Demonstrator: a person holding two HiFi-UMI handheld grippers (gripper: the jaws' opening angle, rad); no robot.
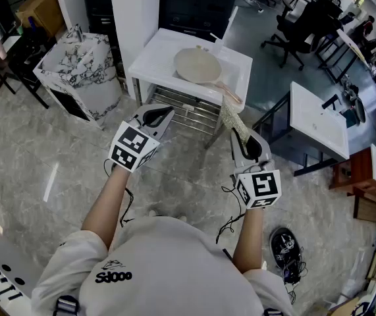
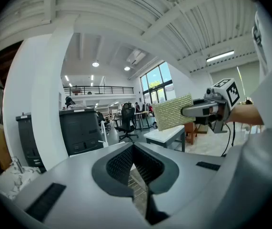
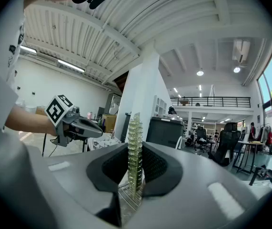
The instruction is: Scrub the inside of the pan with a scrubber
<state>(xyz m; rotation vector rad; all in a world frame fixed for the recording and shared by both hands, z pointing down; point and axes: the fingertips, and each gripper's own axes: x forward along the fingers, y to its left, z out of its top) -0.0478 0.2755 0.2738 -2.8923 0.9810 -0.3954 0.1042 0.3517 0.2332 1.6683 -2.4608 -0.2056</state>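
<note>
Head view: the pan (image 1: 197,65) lies on the white table (image 1: 151,61). I hold my left gripper (image 1: 161,112) and right gripper (image 1: 240,140) just short of that table's near edge.

Left gripper view: the jaws meet with nothing between them.

Right gripper view: the jaws pinch the scrubber (image 3: 135,142), seen edge-on.

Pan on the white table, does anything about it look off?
Nothing stands out. The pan lies flat on the white table, handle toward the near edge, with no spill visible. The right tool grips the scrubber, not yet at the pan.
</note>
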